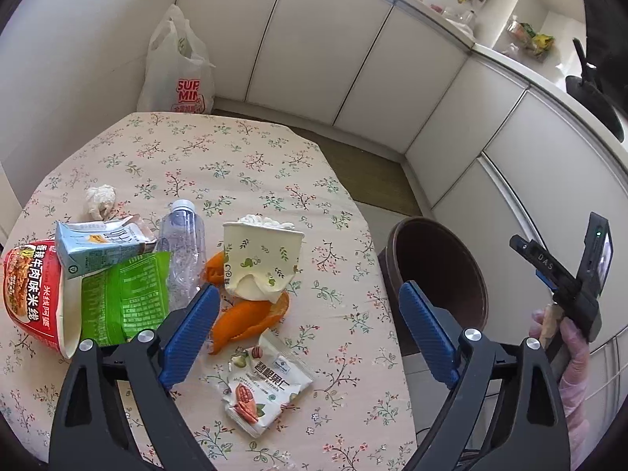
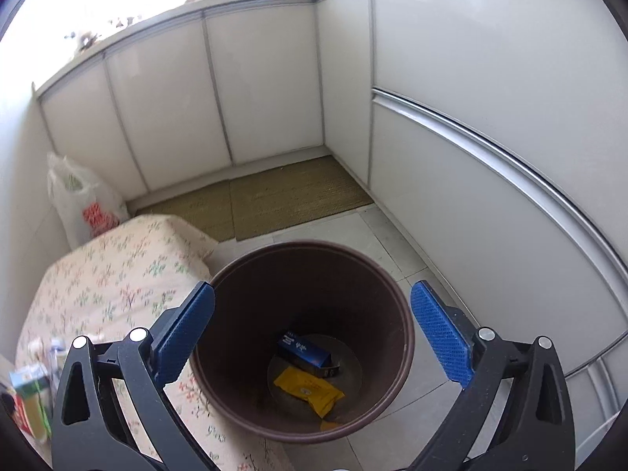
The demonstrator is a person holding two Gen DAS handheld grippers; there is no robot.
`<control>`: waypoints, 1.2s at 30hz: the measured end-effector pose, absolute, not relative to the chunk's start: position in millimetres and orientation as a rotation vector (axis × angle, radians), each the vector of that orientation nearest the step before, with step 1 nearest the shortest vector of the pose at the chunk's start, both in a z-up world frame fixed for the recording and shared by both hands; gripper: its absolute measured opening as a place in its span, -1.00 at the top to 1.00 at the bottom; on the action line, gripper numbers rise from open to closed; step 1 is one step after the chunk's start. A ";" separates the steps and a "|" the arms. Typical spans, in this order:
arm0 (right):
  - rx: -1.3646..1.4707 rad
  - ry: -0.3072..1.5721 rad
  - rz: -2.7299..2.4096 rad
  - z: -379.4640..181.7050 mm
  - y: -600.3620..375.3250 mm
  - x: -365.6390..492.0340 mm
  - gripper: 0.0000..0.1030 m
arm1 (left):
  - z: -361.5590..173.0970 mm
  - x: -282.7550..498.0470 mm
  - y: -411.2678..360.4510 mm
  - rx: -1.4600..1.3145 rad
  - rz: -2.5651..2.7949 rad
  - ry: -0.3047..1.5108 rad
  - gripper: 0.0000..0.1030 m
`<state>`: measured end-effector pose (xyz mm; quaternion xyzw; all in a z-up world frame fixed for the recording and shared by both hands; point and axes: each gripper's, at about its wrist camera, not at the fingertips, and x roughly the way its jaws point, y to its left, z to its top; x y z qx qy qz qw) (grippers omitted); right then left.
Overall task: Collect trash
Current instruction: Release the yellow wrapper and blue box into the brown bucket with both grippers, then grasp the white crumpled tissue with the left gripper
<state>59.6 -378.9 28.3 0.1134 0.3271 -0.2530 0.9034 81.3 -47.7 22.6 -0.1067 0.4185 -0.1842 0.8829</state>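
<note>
The left gripper (image 1: 308, 331) hangs above the tabletop (image 1: 165, 149) with its jaws spread wide and nothing between them. Taking the paper cup (image 1: 262, 259) as the landmark, the trash counts out as follows. The one paper cup, printed with leaves, lies on its side with its rim dented and white tissue showing at its far end. Two pieces of orange peel (image 1: 245, 320) lie against it on the near side, one partly tucked under it. Just nearer than the peel lies one white nut packet (image 1: 263, 386), flat on the cloth. To the left of the cup lies one clear plastic bottle (image 1: 183, 251), crumpled, its cap pointing away. Left again come one green wrapper (image 1: 121, 298), one blue-grey drink carton (image 1: 100, 245) lying over it, and one red noodle bowl (image 1: 33, 294) tipped on its side at the cloth's left edge. Beyond the carton sits one crumpled tissue ball (image 1: 100, 201), apart from the rest. Well beyond the cup, on the floor past the far edge, stands one white shopping bag (image 1: 178, 70).

To the right of the cup, off the tabletop's edge, stands one brown bin (image 2: 310, 337). The right gripper (image 2: 312, 333) is held over its mouth, jaws wide apart and empty. Two things lie on the bin's bottom: one blue box (image 2: 304, 353) and one yellow packet (image 2: 310, 388), touching.
</note>
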 end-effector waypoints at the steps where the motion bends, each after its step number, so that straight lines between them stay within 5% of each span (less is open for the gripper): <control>1: 0.213 0.681 -0.509 28.9 -371.4 60.7 -0.87 | 22.7 81.5 -45.6 -0.218 -0.376 0.868 -0.77; 22: -0.152 0.828 -0.131 -0.9 -198.8 96.4 -0.87 | 10.3 192.0 113.8 -0.337 0.066 1.057 -0.81; 36: -0.262 0.897 -0.087 -22.5 -169.1 117.3 -0.87 | -92.2 317.9 130.7 -0.355 0.226 1.382 -0.81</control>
